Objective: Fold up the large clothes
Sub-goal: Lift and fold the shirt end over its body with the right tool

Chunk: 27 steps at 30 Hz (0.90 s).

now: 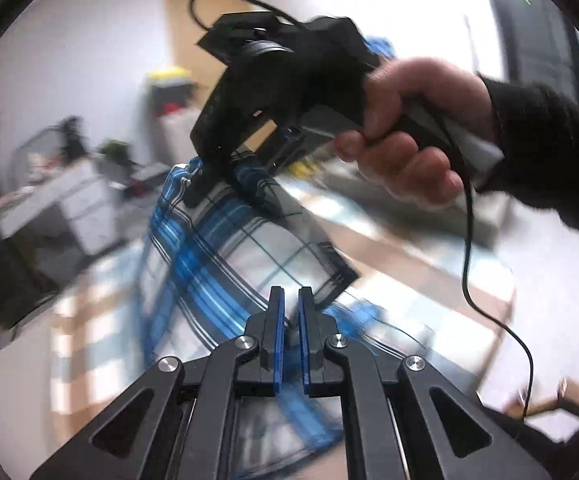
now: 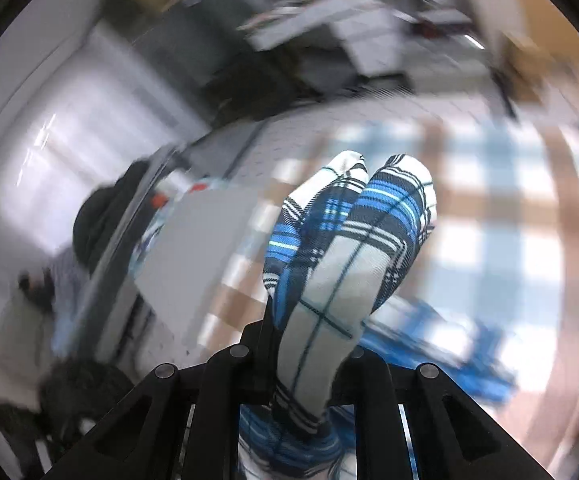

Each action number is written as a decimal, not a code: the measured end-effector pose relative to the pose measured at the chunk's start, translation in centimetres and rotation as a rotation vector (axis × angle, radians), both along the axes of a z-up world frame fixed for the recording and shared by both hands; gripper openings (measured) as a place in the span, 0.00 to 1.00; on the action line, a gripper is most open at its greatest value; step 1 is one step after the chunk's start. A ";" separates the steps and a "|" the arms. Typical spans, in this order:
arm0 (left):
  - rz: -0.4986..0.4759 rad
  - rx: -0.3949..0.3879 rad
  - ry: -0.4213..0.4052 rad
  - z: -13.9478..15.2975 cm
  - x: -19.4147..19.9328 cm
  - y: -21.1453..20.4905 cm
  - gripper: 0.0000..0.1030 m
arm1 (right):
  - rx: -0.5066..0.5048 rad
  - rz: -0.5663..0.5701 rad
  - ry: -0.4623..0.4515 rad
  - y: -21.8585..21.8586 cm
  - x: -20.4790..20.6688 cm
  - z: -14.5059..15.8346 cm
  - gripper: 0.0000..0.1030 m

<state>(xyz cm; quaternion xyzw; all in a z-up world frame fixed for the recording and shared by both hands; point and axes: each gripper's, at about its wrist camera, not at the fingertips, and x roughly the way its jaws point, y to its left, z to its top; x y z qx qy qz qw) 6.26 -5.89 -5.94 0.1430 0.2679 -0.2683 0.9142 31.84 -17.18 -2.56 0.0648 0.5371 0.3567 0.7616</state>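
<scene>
A large plaid garment (image 1: pixel 225 264), patterned in white with blue bands and dark lines, is shown lifted and stretched rather than lying flat. In the left wrist view its cloth is seen running diagonally from an upper bunched corner down to a lower edge, with a dark-bordered corner hanging free to the right. In the right wrist view a folded portion of the garment (image 2: pixel 341 264) is seen bunched upward into two rounded lobes, with more cloth trailing below. Motion blur obscures its lower parts.
</scene>
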 end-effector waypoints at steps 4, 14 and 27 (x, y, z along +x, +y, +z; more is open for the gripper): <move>-0.059 0.067 0.172 -4.4 0.9 -3.3 0.03 | 0.001 -0.075 0.149 -5.8 2.6 -6.9 0.14; -0.077 -0.060 0.347 -2.4 0.4 1.2 0.11 | 0.028 -0.013 0.162 -7.1 3.0 -11.0 0.22; -0.011 -0.355 0.608 -7.2 7.4 7.3 0.50 | -0.121 0.046 -0.010 -8.1 -5.3 -9.2 0.47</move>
